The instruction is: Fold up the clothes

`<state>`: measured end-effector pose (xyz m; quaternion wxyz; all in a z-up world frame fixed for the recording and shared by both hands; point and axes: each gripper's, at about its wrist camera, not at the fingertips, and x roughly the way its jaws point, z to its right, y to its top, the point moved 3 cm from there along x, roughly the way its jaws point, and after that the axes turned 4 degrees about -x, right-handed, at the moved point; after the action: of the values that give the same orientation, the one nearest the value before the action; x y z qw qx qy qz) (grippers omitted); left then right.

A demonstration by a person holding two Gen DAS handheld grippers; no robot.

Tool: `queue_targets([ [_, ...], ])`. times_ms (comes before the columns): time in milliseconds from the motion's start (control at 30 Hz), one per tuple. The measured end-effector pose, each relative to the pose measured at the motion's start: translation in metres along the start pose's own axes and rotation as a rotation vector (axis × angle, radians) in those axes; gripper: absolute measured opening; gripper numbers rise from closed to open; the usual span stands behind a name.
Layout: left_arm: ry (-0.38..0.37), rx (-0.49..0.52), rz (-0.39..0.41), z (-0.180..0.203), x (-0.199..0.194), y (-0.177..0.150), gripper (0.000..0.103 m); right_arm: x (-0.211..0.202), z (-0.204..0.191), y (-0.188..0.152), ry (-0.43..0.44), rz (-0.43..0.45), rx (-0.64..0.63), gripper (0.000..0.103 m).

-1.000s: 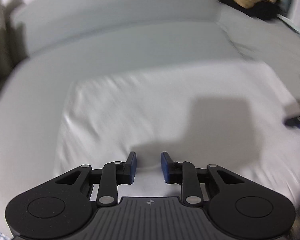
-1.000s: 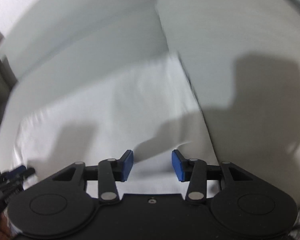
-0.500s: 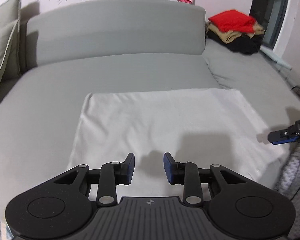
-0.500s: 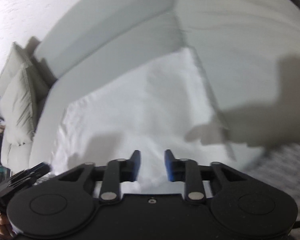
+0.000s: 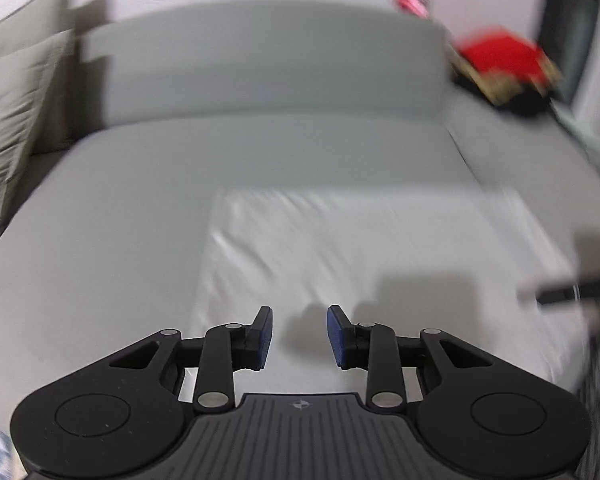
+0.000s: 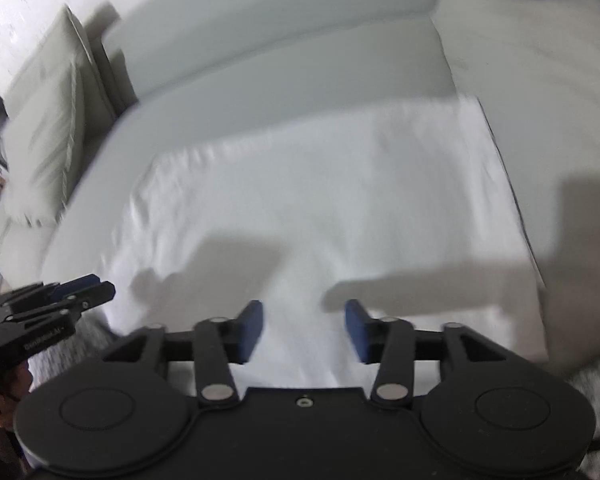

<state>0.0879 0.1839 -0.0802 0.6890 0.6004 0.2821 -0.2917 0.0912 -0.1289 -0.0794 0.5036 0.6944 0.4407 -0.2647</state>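
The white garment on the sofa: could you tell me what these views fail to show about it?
- White garment, left wrist view: motion blur hides seams; its type is unclear.
- Its near edge, right wrist view: hidden behind the right gripper body.
- Clothes pile, left wrist view: smeared, items uncountable.

One white cloth (image 5: 364, 264), two tongs (image 5: 299, 334) (image 6: 304, 330), two cushions (image 6: 48, 136), one clothes pile (image 5: 504, 68)
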Motion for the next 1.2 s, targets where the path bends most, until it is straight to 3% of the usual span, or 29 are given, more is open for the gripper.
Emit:
queue_targets([
  [167, 0.029, -0.19, 0.095, -0.049, 0.025, 0.039, 0.035, 0.031, -0.011, 0.023, 0.068, 0.058, 0.05, 0.044],
  [200, 0.013, -0.224, 0.095, -0.057, 0.034, 0.045, 0.04, 0.039, -0.012, 0.028, 0.075, 0.068, 0.052, 0.042],
  [367, -0.06, -0.364, 0.086, -0.088, 0.078, 0.07, 0.04, 0.074, -0.017, 0.034, 0.097, 0.048, 0.093, 0.038],
  [467, -0.122, -0.437, 0.023, -0.099, 0.107, 0.079, 0.04, 0.086, -0.016, 0.033, 0.1, 0.027, 0.097, 0.037],
  [667, -0.284, -0.62, -0.095, -0.117, 0.156, 0.089, 0.03, 0.092, -0.01, 0.036, 0.128, 0.026, 0.109, 0.038],
  [767, -0.34, -0.713, -0.145, -0.122, 0.176, 0.085, 0.013, 0.094, -0.008, 0.036, 0.135, 0.029, 0.123, 0.038],
  [833, -0.357, -0.732, -0.17, -0.121, 0.18, 0.082, 0.004, 0.095, -0.008, 0.036, 0.137, 0.03, 0.123, 0.038],
  [900, -0.361, -0.711, -0.14, -0.116, 0.172, 0.084, 0.001, 0.095, -0.007, 0.036, 0.139, 0.029, 0.124, 0.038],
  [1067, -0.158, -0.635, -0.015, -0.116, 0.149, 0.093, 0.001, 0.096, -0.007, 0.037, 0.138, 0.035, 0.131, 0.038],
  [1200, -0.052, -0.546, 0.089, -0.109, 0.126, 0.1, 0.0, 0.096, -0.009, 0.037, 0.129, 0.038, 0.121, 0.038],
])
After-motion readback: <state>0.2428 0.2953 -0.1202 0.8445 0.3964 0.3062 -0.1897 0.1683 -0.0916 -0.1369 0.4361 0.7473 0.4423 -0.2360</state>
